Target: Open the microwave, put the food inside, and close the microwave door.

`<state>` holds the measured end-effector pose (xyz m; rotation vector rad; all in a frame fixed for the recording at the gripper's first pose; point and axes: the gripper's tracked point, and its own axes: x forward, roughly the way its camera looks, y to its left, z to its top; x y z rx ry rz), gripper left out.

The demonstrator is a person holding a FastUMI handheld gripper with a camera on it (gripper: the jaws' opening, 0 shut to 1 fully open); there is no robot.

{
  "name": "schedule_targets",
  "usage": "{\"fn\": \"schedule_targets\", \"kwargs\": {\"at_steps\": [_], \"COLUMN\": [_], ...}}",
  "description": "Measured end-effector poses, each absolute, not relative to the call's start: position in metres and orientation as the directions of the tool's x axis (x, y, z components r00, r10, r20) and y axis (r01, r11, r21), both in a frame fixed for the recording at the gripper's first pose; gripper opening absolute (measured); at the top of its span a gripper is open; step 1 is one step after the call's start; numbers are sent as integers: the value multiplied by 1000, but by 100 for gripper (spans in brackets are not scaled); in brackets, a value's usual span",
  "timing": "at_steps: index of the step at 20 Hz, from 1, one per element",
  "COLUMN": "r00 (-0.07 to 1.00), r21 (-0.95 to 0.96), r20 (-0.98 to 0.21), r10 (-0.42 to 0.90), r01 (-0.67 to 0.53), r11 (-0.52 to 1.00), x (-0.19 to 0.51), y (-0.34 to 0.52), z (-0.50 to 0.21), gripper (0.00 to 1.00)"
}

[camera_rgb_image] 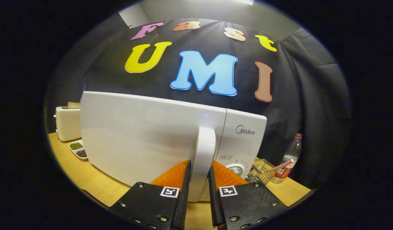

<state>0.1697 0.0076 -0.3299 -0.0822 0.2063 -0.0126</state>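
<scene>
The gripper is closed on the door handle of the microwave: the upright white handle stands between the two fingers, and both fingers press against its sides, one on each flank, near its lower half. The handle rises from between the fingertips and ends in a rounded top just above them. The microwave stands directly ahead of the gripper on a wooden table; its door extends to the left of the fingers as a broad, plain white panel, and its edge meets the control panel along a seam just right of the handle. A dial sits low on the control panel, immediately beyond the right finger. Further right of the fingers, a wire basket rests on the table beside the microwave, and a clear plastic bottle with a red label stands just past it, with a striped straw lying across between them. To the far left of the gripper, beyond the microwave's left edge, a cream toaster holds a slice of bread upright in its slot, and a small divided dish containing green and dark grains lies in front of the toaster, close to the microwave's lower left corner.
</scene>
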Motion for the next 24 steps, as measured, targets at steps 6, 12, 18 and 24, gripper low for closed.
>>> {"fn": "schedule_targets", "kwargs": {"at_steps": [6, 12, 18, 24], "r00": [971, 967, 967, 974], "r21": [5, 84, 91, 19], "r20": [-239, -254, -251, -225], "r10": [-23, 19, 34, 23], "r01": [25, 2, -12, -19], "r11": [1000, 996, 996, 1000], "x": [166, 163, 158, 133], "y": [7, 10, 11, 16], "z": [-330, -329, -328, -323], "gripper": [12, 12, 12, 8]}}
